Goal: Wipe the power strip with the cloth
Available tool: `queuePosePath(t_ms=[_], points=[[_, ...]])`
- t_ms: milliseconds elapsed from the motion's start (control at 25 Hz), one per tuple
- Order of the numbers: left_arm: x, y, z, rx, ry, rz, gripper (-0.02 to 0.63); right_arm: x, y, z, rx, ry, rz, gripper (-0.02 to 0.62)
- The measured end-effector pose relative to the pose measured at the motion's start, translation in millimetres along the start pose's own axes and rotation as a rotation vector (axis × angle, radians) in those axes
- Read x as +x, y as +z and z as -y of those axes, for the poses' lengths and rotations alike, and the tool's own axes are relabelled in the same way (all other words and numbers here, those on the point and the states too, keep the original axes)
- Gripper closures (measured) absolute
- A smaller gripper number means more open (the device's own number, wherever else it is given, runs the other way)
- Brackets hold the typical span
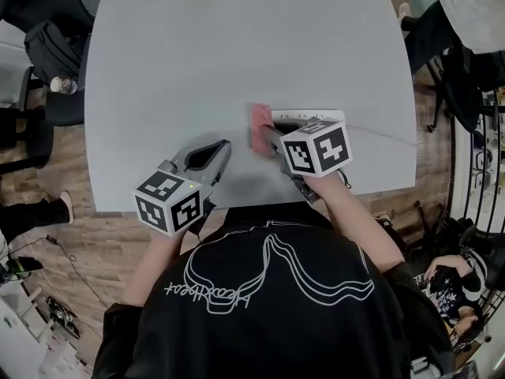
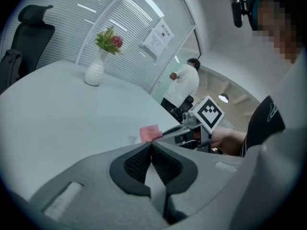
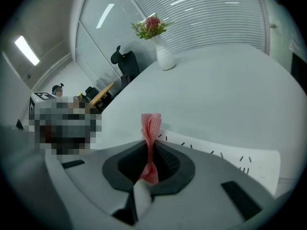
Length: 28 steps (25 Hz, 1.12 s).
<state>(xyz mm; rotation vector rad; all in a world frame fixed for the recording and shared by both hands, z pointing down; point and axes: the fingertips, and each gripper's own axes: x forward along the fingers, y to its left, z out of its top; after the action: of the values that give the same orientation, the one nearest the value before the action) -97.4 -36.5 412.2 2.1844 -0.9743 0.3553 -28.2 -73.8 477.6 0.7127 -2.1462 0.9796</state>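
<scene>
Pinching pink cloth (image 3: 151, 126) in right gripper (image 3: 150, 151) jaws at white power strip's (image 3: 233, 160) left end; holding left gripper (image 2: 152, 150) nearby, jaws closed, empty.

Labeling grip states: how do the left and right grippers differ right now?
The left gripper is shut on nothing; the right gripper is shut on the pink cloth. The left gripper's jaws are over bare table near its front edge; the right gripper is at the power strip, with the cloth sticking out past its jaw tips. Shared: jaws together on both.
</scene>
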Motion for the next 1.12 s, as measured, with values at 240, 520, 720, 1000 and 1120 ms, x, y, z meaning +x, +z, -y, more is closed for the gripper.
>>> queuePosePath(t_ms=[240,520,720,1000,1120], points=[[-1,-4,-1,-0.006,0.005,-0.001,0.594,1,-3,2,-0.014,-0.017,-0.013,0.560],[-2,-4,1,-0.001,-0.001,-0.001,0.594,-4,-6,6,-0.010,-0.030,-0.013,0.560],[3,-3,6,0.006,-0.014,-0.009,0.594,-14,-10,20,0.030,-0.048,0.002,0.559],[16,-2,13,0.026,-0.038,-0.031,0.594,-31,-17,43,0.079,-0.079,0.019,0.559],[22,-2,19,0.033,-0.052,-0.041,0.594,-41,-22,54,0.096,-0.098,0.024,0.558]])
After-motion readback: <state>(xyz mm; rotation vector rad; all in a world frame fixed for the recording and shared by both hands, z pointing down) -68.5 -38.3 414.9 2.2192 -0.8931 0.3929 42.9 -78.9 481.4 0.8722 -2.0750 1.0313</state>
